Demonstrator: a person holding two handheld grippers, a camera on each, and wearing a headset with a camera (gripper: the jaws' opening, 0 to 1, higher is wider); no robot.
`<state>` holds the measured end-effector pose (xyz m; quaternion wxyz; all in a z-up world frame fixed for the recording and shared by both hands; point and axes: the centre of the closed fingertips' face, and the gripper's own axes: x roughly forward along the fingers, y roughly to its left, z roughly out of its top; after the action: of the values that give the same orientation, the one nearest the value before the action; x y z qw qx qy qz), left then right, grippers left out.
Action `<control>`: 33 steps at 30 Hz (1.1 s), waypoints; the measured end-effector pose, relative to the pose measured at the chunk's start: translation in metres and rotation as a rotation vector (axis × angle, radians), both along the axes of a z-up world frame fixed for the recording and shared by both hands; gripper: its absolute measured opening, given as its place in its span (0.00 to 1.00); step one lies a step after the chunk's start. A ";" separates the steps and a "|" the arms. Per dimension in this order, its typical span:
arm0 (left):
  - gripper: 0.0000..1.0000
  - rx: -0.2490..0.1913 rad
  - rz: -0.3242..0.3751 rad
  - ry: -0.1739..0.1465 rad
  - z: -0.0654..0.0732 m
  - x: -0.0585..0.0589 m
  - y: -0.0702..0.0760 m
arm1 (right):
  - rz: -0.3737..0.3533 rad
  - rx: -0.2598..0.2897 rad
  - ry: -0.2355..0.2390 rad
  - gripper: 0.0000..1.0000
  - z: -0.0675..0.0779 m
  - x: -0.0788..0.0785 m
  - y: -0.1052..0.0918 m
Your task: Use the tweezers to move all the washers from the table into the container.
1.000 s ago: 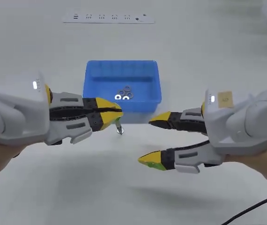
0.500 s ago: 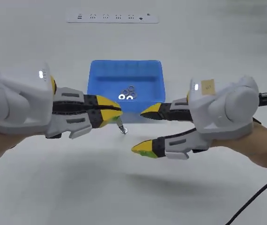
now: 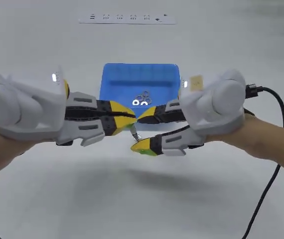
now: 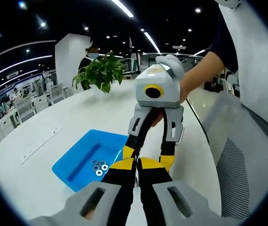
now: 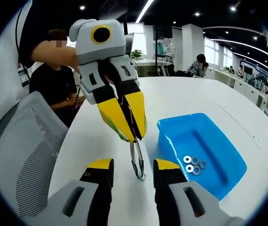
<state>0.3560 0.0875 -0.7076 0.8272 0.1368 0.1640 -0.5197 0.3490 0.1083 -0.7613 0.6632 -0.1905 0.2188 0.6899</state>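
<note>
**Tweezers Down at the Bench, One Washer at Their Tips**

White bench (image 3: pixel 147 204) under everything, bare in the near part. In the right gripper view, at 8 o'clock beside the bench, grey mesh chair (image 5: pixel 21 155).

Left gripper (image 3: pixel 128 119) coming in from 9 o'clock in the head view. Its fingers clenched on the tweezers (image 5: pixel 136 155), yellow tips pressed together with the thin metal between them. Right gripper (image 3: pixel 136 133) coming in from 3 o'clock, tips almost meeting those of the left. Its fingers released, grasping nothing, one fingertip on each side of the tweezers and apart from them.

Blue container (image 3: pixel 132 79) standing on the bench at 12 o'clock from the meeting point of the two grippers, just beyond the fingertips, open at the top. Farther on toward 12 o'clock, well apart from the container, white power strip (image 3: pixel 127 19) lying flat.

Tweezers slanting down out of the left fingers to the bench surface, outside the container and near its front wall.

Small group of washers (image 3: pixel 142 98) lying together on the container floor, near the middle. Single washer (image 5: pixel 142 177) right at the tweezers' tips, low between the two right fingers. Not possible to tell whether pinched or only touched, nor whether lifted off the bench.
</note>
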 end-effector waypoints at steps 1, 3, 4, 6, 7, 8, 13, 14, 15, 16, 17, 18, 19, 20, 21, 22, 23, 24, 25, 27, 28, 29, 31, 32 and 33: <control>0.05 0.000 0.000 0.000 0.000 0.000 0.000 | 0.005 0.000 -0.002 0.33 0.000 0.001 0.001; 0.05 0.000 -0.003 0.001 0.000 0.000 0.000 | 0.009 0.001 0.001 0.31 0.000 0.001 0.003; 0.05 0.000 -0.004 0.001 0.000 0.000 0.000 | 0.012 0.001 0.003 0.30 -0.001 0.002 0.004; 0.05 -0.001 -0.004 0.001 0.000 0.000 0.000 | 0.024 -0.006 0.004 0.27 -0.004 0.002 0.006; 0.05 -0.001 -0.006 0.002 0.000 0.000 0.000 | 0.031 -0.010 0.001 0.24 -0.005 0.001 0.006; 0.05 -0.001 -0.007 0.001 0.000 0.000 -0.001 | 0.036 -0.012 -0.001 0.22 -0.005 0.001 0.006; 0.05 0.002 -0.019 0.000 0.000 -0.001 -0.002 | 0.065 -0.027 -0.009 0.14 -0.010 0.000 0.006; 0.05 0.003 -0.022 0.000 0.000 -0.002 -0.003 | 0.071 -0.032 -0.011 0.13 -0.011 0.000 0.006; 0.05 0.003 -0.024 0.000 0.000 -0.002 -0.003 | 0.074 -0.034 -0.013 0.12 -0.011 0.001 0.006; 0.05 0.004 -0.025 -0.001 0.000 -0.002 -0.004 | 0.081 -0.034 -0.010 0.12 -0.011 0.000 0.006; 0.05 0.006 -0.026 -0.001 0.000 -0.003 -0.004 | 0.087 -0.038 -0.012 0.12 -0.011 0.000 0.006; 0.05 0.008 -0.029 -0.001 0.000 -0.003 -0.005 | 0.090 -0.040 -0.013 0.12 -0.012 0.000 0.005; 0.05 0.010 -0.031 -0.002 -0.001 -0.004 -0.005 | 0.097 -0.047 -0.021 0.12 -0.013 -0.001 0.005; 0.05 0.012 -0.032 -0.003 -0.001 -0.004 -0.006 | 0.111 -0.052 -0.042 0.11 -0.013 -0.002 0.005; 0.05 0.013 -0.033 -0.002 -0.001 -0.004 -0.007 | 0.131 -0.060 -0.077 0.11 -0.013 -0.002 0.005; 0.05 0.013 -0.034 0.000 -0.001 -0.005 -0.007 | 0.135 -0.063 -0.089 0.11 -0.013 -0.002 0.004; 0.05 0.015 -0.034 0.000 -0.001 -0.006 -0.008 | 0.132 -0.063 -0.091 0.10 -0.013 -0.002 0.004; 0.06 0.019 -0.031 -0.002 -0.002 -0.006 -0.008 | 0.132 -0.063 -0.095 0.10 -0.013 -0.002 0.004; 0.06 0.030 -0.021 -0.008 -0.002 -0.005 -0.008 | 0.128 -0.061 -0.106 0.10 -0.013 -0.002 0.004; 0.06 0.038 -0.012 -0.009 -0.002 -0.006 -0.009 | 0.116 -0.056 -0.112 0.10 -0.013 -0.002 0.004; 0.07 0.043 -0.005 -0.011 -0.003 -0.007 -0.008 | 0.112 -0.053 -0.118 0.10 -0.013 -0.002 0.004; 0.08 0.079 -0.004 -0.037 -0.006 -0.006 -0.006 | 0.104 -0.049 -0.120 0.10 -0.013 -0.002 0.004; 0.16 0.083 -0.006 -0.025 -0.007 -0.009 -0.006 | 0.097 -0.040 -0.120 0.10 -0.013 -0.004 0.005; 0.21 0.058 0.000 -0.007 -0.005 -0.010 -0.007 | 0.095 -0.036 -0.123 0.10 -0.013 -0.005 0.005; 0.23 0.039 0.009 -0.017 0.000 -0.009 -0.007 | 0.092 -0.032 -0.125 0.10 -0.013 -0.006 0.005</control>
<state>0.3470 0.0804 -0.7080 0.8282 0.1565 0.1676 -0.5114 0.3429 0.1137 -0.7741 0.6399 -0.2539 0.1790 0.7029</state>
